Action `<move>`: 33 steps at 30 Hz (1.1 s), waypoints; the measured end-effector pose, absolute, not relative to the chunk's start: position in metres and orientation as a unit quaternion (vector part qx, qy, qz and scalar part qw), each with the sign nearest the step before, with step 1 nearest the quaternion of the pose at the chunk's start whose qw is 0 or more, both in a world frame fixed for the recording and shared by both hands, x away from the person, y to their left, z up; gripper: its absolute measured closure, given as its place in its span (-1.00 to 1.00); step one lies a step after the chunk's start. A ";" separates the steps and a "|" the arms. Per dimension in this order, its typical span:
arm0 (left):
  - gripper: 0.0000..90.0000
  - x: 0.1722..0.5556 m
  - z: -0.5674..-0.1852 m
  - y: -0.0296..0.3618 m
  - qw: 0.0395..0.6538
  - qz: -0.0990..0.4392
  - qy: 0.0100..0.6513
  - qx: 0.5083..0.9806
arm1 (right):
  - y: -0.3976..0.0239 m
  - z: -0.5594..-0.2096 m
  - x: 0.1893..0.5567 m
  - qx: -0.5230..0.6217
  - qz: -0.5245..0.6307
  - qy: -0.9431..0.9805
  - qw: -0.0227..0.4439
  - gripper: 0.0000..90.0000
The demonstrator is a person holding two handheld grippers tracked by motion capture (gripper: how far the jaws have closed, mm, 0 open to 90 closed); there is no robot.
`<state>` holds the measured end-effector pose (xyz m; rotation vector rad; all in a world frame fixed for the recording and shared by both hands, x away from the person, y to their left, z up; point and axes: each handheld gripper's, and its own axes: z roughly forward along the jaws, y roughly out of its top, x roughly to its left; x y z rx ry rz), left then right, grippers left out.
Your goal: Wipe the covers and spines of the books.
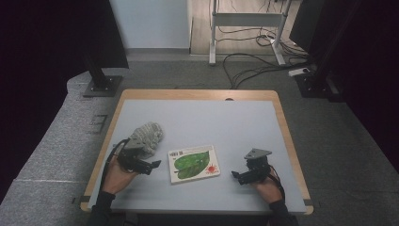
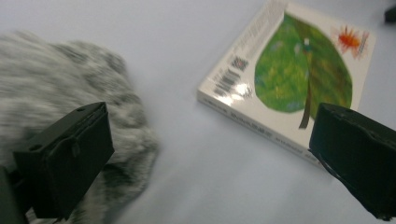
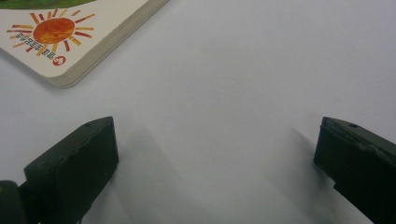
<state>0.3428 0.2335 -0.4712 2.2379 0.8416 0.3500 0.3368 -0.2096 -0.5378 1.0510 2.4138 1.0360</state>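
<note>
While both hands rest near the counter's (image 1: 197,117) front edge in the high view, one book (image 1: 194,163) lies flat between them, its cover showing a green leaf and a small red sun. One grey fluffy cloth (image 1: 148,135) sits bunched just behind the left tool (image 1: 153,165), touching or nearly touching it; the right tool (image 1: 236,176) is apart from the book on bare counter. Both tools point inward at the book. Beyond the counter stand a white desk frame and loose cables on the floor.

Along the left tool (image 2: 205,154), the jaws are spread wide with nothing between them; the cloth (image 2: 60,88) lies behind the left jaw, the book (image 2: 289,74) behind the right.

Along the right tool (image 3: 215,158), the jaws are likewise spread and empty over bare counter, the book's sun corner (image 3: 56,32) at upper left.
</note>
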 end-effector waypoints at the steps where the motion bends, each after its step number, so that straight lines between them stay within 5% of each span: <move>1: -1.00 0.343 -0.475 0.230 0.349 0.134 0.322 0.870 | -0.210 -0.538 0.337 0.367 0.362 0.843 0.155 -1.00; 19: -1.00 0.343 -0.516 0.204 0.302 0.114 0.284 0.903 | -0.210 -0.538 0.337 0.367 0.362 0.843 0.155 -1.00; 33: -1.00 0.335 -0.523 0.193 0.340 0.102 0.270 0.895 | -0.210 -0.538 0.337 0.367 0.361 0.843 0.154 -1.00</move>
